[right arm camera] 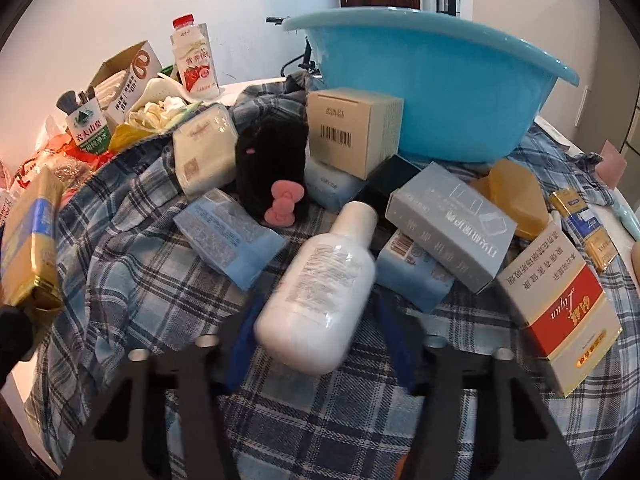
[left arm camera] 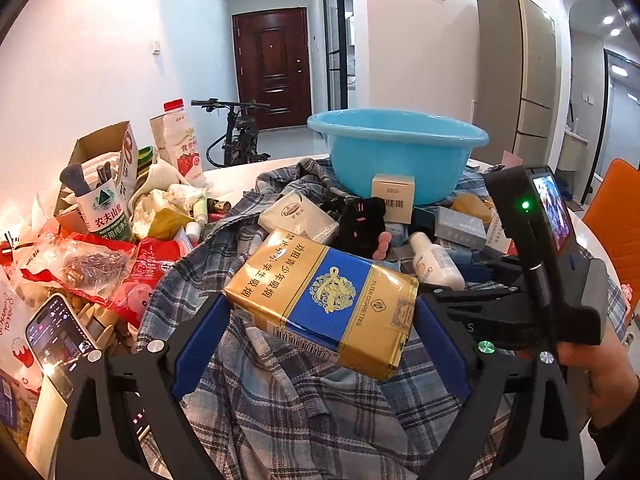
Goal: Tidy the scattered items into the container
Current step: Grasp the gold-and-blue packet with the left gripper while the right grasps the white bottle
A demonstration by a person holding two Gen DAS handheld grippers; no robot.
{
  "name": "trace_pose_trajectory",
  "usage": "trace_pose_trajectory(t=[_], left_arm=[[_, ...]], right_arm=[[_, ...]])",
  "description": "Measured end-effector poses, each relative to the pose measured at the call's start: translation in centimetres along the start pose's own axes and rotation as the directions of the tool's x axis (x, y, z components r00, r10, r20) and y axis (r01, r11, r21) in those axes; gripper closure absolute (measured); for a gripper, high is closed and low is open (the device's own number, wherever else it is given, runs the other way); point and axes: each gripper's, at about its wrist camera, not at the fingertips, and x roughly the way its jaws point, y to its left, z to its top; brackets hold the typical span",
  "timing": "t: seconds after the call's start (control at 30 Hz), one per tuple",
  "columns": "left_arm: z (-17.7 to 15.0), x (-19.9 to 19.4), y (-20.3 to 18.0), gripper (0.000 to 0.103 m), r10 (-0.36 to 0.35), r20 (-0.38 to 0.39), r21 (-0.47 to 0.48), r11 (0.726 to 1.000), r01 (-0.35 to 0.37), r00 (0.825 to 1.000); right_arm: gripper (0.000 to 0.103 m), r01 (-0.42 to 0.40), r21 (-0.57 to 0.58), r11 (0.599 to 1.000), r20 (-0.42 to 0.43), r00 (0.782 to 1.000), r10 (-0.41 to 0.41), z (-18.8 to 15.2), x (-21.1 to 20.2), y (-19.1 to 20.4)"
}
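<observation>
My left gripper (left arm camera: 322, 328) is shut on a gold and blue cigarette carton (left arm camera: 324, 300) and holds it above the plaid cloth (left arm camera: 280, 412); the carton also shows at the left edge of the right wrist view (right arm camera: 32, 240). The blue basin (left arm camera: 396, 152) stands beyond it, and fills the far middle of the right wrist view (right arm camera: 440, 80). My right gripper (right arm camera: 320, 344) has its blue pads on either side of a white lotion bottle (right arm camera: 320, 284) lying on the cloth; the view is blurred. The right gripper's body (left arm camera: 540, 264) shows at the right of the left wrist view.
Scattered boxes lie before the basin: a beige barcode box (right arm camera: 352, 132), a grey box (right arm camera: 452, 224), a red and white carton (right arm camera: 560, 308), a black plush (right arm camera: 272, 160), tissue packs (right arm camera: 228, 232). Clutter, a milk bottle (left arm camera: 180, 140) and a phone (left arm camera: 60, 336) sit left.
</observation>
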Motion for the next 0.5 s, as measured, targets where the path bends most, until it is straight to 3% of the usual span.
trace_pose_trajectory(t=[0.03,0.5], left_arm=[[0.0,0.0,-0.1,0.011,0.000,0.000,0.002,1.000,0.000,1.000],[0.5,-0.3,-1.2,0.011,-0.004,0.009,0.012,1.000,0.003,1.000]], right_arm=[[0.058,-0.002,-0.001,1.000,0.002,1.000,0.002,0.0,-0.1,0.0],[0.061,-0.012,0.005,1.000,0.093,0.996,0.012,-0.2,-3.4,-1.1]])
